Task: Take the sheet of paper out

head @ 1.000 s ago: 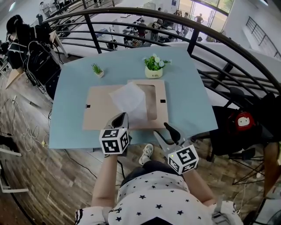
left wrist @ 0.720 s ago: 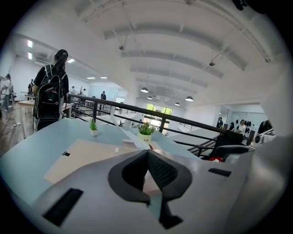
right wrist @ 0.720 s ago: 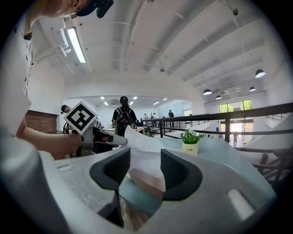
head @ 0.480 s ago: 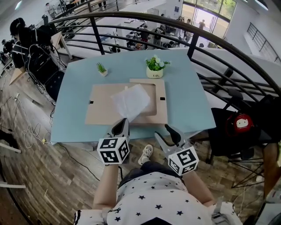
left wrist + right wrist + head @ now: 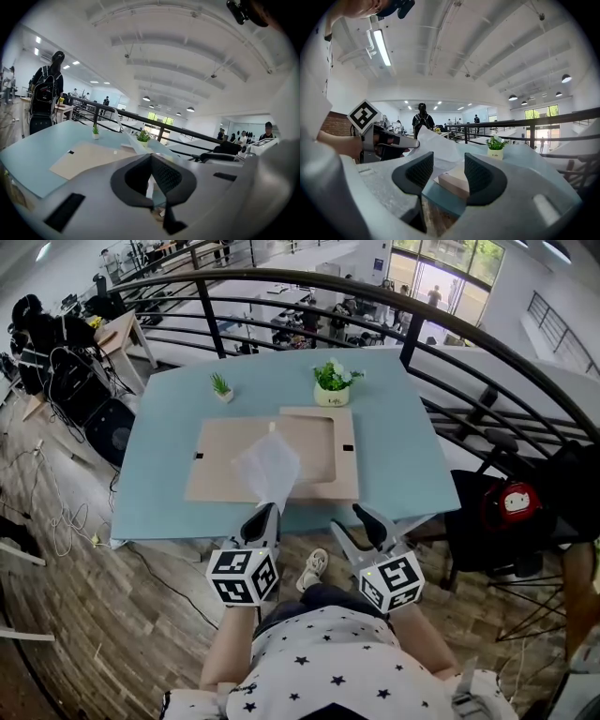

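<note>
A thin white sheet of paper (image 5: 267, 468) rises off the beige wooden frame (image 5: 323, 451) that lies flat on the blue table (image 5: 394, 446). My left gripper (image 5: 262, 516) is shut on the sheet's near corner, just over the table's front edge. In the left gripper view the sheet (image 5: 132, 142) runs out from between the shut left gripper (image 5: 151, 157). My right gripper (image 5: 360, 522) hangs open and empty to the right, near the table's front edge. The right gripper view shows the open right gripper (image 5: 449, 171), the lifted sheet (image 5: 439, 144) and the left gripper (image 5: 391, 140) beside it.
Two potted plants stand at the table's far side: a small one (image 5: 221, 387) and a larger one in a white pot (image 5: 329, 383). A black curved railing (image 5: 412, 329) runs behind the table. A chair with a red bag (image 5: 518, 502) sits right.
My left gripper has drawn back toward me and a little up with the sheet, which has slid off the frame toward the table's front edge. The right gripper has shifted slightly.
</note>
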A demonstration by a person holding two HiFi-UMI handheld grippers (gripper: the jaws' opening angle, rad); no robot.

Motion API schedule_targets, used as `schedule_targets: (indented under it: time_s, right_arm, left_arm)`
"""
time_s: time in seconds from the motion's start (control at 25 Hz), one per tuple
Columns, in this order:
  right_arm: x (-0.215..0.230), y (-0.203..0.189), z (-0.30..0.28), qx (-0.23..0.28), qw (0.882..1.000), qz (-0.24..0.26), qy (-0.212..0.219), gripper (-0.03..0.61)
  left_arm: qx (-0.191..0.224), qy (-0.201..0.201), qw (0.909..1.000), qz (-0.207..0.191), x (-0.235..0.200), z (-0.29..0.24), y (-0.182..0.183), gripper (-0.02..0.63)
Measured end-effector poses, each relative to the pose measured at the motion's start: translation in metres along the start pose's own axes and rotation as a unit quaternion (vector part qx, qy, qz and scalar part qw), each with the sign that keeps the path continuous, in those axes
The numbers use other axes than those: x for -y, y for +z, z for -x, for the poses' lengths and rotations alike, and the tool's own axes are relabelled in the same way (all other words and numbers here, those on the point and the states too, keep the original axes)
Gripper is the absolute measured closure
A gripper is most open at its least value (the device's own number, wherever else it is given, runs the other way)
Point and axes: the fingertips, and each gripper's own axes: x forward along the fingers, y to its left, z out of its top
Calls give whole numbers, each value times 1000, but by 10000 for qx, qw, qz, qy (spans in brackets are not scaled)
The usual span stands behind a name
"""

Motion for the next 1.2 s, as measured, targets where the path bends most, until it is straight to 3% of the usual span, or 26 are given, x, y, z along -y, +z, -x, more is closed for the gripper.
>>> schedule_targets:
  time_s: [0.72, 1.2]
  right_arm:
    - [1, -7, 0, -124, 9996, 55, -231, 394]
    - [19, -5, 4, -78, 9978, -19, -651, 563]
  left_arm:
    - [-17, -190, 9998, -42, 9, 7, -2, 612]
    - [-27, -268, 9996, -36, 14, 4, -1, 612]
